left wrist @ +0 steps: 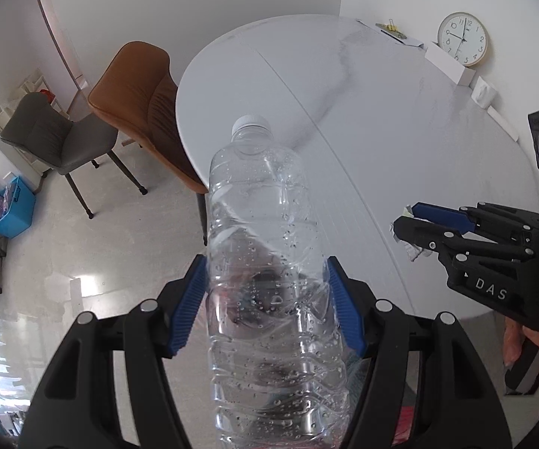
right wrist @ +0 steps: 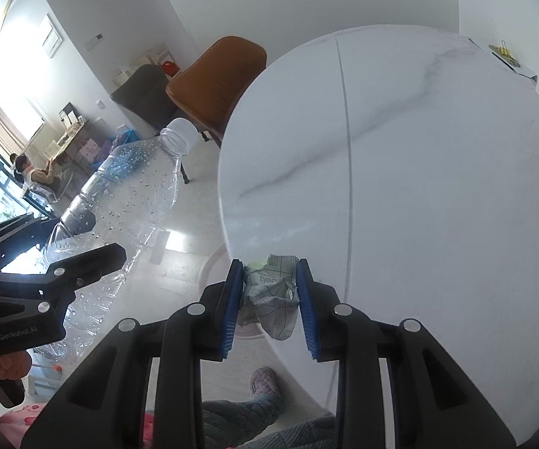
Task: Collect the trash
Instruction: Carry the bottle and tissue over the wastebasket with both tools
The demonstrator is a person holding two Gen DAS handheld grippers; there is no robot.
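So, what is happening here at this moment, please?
A person is collecting trash with two hand-held grippers. The left gripper is shut on an empty clear plastic bottle, cap still on. The right gripper is shut on a crumpled paper. Both are held in the air at the edge of the white round table. No bin is in view.

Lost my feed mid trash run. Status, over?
Left hand-held gripper shut on clear plastic bottle, cap on. Right hand-held gripper shut on crumpled paper. Both held over the edge of the white table. No bin in view.
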